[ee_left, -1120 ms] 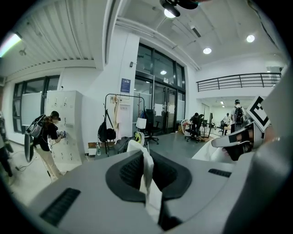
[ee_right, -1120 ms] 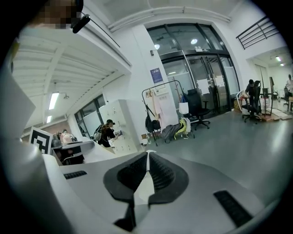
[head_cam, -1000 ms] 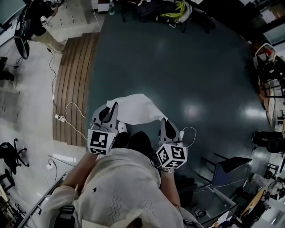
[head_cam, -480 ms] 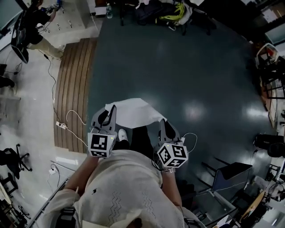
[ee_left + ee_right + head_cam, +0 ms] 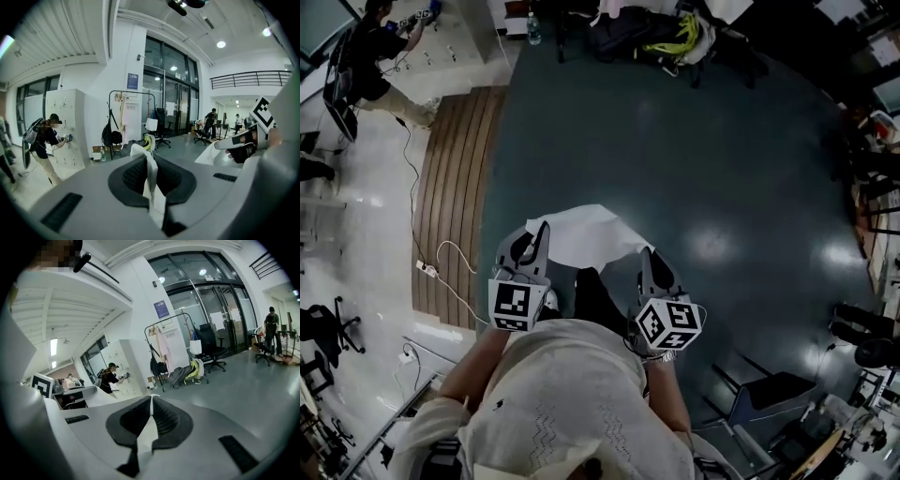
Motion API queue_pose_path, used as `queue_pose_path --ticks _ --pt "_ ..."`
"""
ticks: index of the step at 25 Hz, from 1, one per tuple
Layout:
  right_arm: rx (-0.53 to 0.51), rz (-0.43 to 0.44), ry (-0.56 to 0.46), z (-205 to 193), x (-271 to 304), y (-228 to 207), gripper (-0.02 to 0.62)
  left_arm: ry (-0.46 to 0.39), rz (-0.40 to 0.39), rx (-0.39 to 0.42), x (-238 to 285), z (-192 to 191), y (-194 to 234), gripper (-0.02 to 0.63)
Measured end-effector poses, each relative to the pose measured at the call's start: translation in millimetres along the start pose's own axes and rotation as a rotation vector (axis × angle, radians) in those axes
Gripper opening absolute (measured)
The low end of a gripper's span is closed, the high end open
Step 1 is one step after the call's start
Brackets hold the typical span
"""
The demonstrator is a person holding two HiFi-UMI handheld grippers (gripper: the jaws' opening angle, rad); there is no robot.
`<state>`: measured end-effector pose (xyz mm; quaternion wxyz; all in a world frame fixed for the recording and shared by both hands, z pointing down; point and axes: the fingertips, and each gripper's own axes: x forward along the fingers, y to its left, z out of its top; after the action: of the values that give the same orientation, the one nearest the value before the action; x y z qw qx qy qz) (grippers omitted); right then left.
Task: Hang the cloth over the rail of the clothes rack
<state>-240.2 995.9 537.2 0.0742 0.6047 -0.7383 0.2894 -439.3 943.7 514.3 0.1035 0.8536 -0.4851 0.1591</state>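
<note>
A white cloth hangs stretched between my two grippers above the dark green floor. My left gripper is shut on the cloth's left corner, which sticks up between the jaws as a white fold. My right gripper is shut on the right corner, a thin white strip of the cloth pinched between its pads. The clothes rack stands far ahead by the glass doors, with garments and bags on it; in the left gripper view the clothes rack is straight ahead.
A person stands at white lockers at the far left. A wooden ramp and a power strip with cable lie left of me. Bags sit at the rack's foot. A chair is at my right. Other people stand beyond.
Both grippers have kept their grip on the cloth. I have moved forward a little across the floor; the lockers and bags sit slightly lower in the head view.
</note>
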Motion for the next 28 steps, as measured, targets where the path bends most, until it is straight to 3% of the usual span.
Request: queue_pose_path --ticks 10,21,28 --pt "-0.045 0.115 0.014 67.1 71.5 -51.1 0.025 -0.022 0.137 -0.026 71.5 41.6 1.1 0.020" --pt "0.040 0.072 0.019 83.8 108.1 -88.5 0.025 -0.029 0.128 0.009 126.8 60.0 10.6 0.020" --pt "0.064 0.004 0.025 115.1 153.0 -122.4 0.025 -0.021 0.045 0.000 214.1 77.5 18.0 0.020"
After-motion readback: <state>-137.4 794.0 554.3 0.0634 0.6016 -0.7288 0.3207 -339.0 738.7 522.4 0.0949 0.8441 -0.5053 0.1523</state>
